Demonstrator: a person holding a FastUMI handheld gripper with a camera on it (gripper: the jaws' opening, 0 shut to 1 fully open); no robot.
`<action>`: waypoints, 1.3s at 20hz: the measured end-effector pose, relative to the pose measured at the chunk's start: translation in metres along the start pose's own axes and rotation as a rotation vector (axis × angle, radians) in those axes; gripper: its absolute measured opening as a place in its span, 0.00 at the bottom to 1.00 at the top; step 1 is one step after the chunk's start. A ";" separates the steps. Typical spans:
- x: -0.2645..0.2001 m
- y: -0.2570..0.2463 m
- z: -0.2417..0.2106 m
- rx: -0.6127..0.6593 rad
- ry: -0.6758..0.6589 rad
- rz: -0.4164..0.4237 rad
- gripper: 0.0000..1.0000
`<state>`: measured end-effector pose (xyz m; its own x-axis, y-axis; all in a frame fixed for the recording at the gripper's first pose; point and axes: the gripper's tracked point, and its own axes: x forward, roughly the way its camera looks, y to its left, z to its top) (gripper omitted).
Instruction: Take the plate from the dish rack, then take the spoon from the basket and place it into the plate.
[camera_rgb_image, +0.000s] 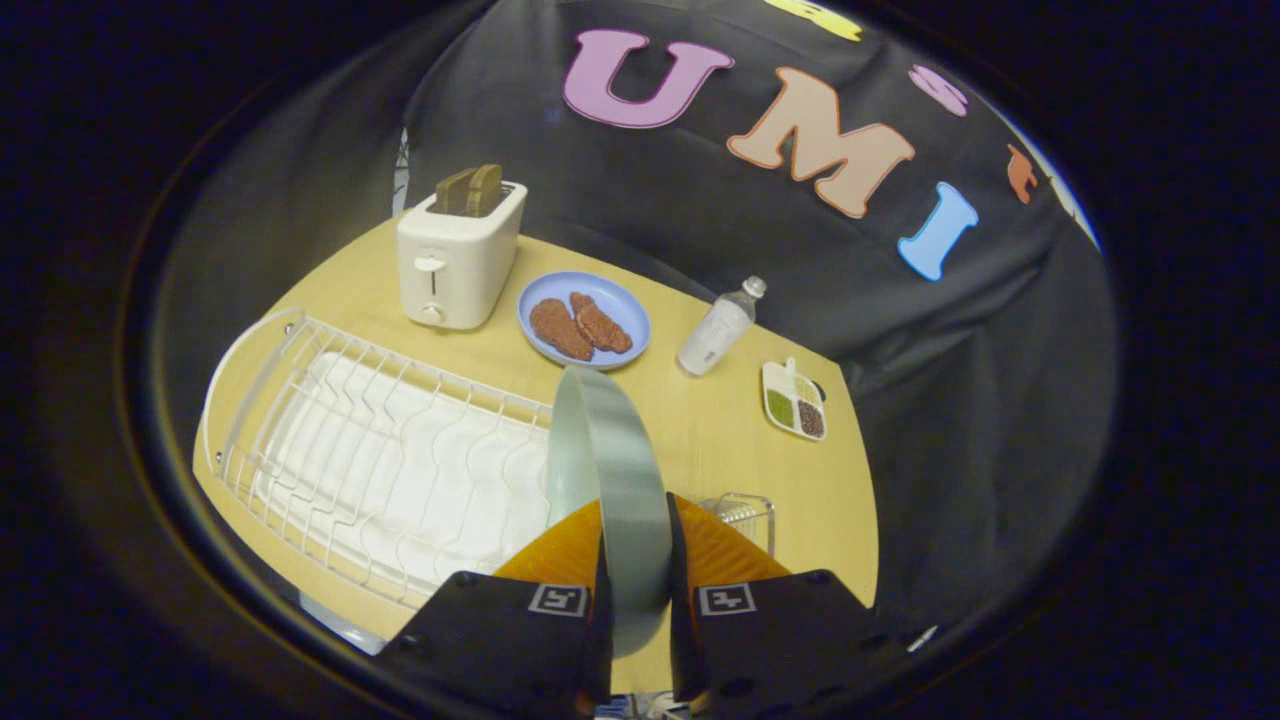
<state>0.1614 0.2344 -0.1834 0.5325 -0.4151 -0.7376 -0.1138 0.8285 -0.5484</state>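
Grip: gripper (636, 590) fingers clamp the plate (610, 470) on edge, above the dish rack (380, 450).
Risk: plate could pivot, striking rack wires.

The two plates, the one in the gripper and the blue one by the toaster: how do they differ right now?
The grey-green plate stands on edge, clamped between the gripper fingers above the table; the blue plate lies flat on the table between the toaster and the bottle. The grey-green plate is empty; the blue plate holds two brown pieces of food. Both are round.
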 end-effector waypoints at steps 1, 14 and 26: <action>-0.001 0.000 -0.002 0.035 0.015 0.024 0.26; -0.002 0.006 0.006 -0.081 0.051 -0.174 0.20; -0.035 0.018 0.041 -0.293 -0.050 -0.296 0.20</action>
<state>0.1752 0.2788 -0.1511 0.6170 -0.5948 -0.5153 -0.1796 0.5311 -0.8281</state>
